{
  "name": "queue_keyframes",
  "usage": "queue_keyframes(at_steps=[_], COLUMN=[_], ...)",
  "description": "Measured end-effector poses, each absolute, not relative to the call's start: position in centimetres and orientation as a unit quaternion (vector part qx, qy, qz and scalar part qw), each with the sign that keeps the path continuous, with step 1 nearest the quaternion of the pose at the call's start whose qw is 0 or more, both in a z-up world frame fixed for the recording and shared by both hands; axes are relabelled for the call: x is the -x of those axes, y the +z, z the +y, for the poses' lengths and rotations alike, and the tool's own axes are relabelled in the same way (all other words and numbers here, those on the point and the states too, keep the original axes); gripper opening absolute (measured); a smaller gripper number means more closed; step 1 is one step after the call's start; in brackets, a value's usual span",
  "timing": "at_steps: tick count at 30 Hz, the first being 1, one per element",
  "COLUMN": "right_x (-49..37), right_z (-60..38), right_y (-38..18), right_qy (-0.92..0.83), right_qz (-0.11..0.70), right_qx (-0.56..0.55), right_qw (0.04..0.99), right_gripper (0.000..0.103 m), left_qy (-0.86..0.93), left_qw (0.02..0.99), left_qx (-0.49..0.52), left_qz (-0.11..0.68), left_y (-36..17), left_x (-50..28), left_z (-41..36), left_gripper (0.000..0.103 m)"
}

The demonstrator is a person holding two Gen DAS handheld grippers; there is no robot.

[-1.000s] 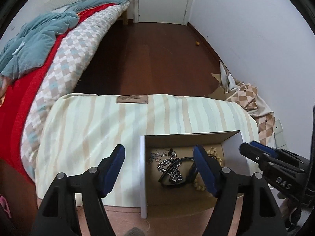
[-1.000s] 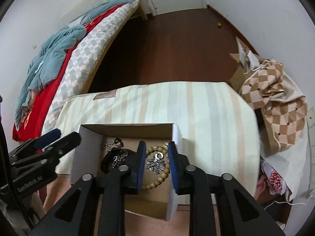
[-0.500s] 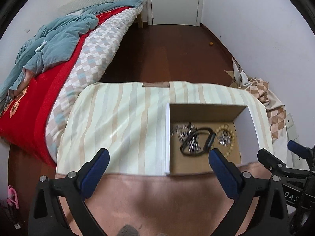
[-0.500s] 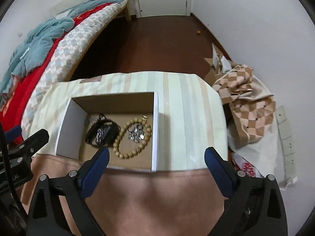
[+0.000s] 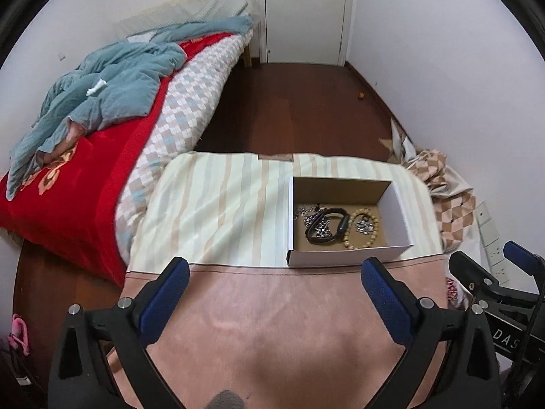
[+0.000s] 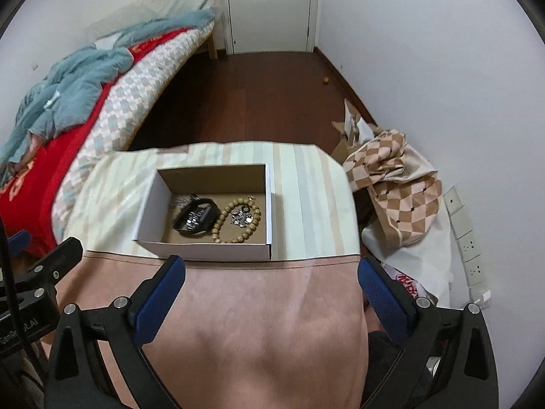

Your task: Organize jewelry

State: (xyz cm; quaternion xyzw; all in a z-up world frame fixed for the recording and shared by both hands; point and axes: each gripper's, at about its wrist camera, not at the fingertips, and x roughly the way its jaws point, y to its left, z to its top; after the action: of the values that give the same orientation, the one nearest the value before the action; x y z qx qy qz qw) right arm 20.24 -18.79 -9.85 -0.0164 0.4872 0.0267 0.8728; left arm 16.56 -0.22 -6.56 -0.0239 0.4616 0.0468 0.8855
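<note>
Both grippers, left (image 5: 274, 293) and right (image 6: 270, 291), hang spread wide, holding nothing, over the pink cloth (image 6: 252, 306). Wooden bead bracelet (image 6: 238, 220) and black band (image 6: 197, 218) lie touching inside the open white cardboard box (image 6: 204, 249) on the striped cover (image 5: 218, 211).

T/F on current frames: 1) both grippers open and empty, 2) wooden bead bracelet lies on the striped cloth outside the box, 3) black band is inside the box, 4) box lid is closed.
1) The left gripper and right gripper are open and empty: true.
2) The tan wooden bead bracelet lies outside: false, it sits inside the open white cardboard box, around a silver trinket cluster.
3) The black band is inside the box: true.
4) The box is closed: false, its top is open and no lid is visible.
</note>
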Motion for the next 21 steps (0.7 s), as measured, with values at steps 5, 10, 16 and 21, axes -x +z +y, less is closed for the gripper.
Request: queue_keyframes(at_steps=[5, 10, 16, 21], right_x=[-16.5, -13.2, -9.7, -7.5], right_z=[-19.1, -19.6, -20.1, -20.3], right_y=[-5.4, -1.7, 2.4, 5.2], right_qy=[0.023, 0.019, 0.017, 0.022], right_qz=[0.454, 0.426, 0.395, 0.374], right_qx=[0.020, 0.018, 0.016, 0.015], right_qw=[0.890, 0.904, 0.918, 0.927], right_gripper=[0.102, 0.102, 0.102, 0.102], left_qy=[0.045, 0.034, 0.028, 0.038], left_qw=[0.899, 0.907, 0.913, 0.910], left_qx=[0.017, 0.015, 0.021, 0.032], left_qz=[0.436, 0.419, 0.407, 0.412], left_y=[-2.9, -0.1, 2.3, 3.4], left_x=[-13.3, -10.6, -8.0, -6.7], left_z=[-0.7, -1.0, -1.0, -0.6], left_gripper=[0.103, 0.103, 0.103, 0.103])
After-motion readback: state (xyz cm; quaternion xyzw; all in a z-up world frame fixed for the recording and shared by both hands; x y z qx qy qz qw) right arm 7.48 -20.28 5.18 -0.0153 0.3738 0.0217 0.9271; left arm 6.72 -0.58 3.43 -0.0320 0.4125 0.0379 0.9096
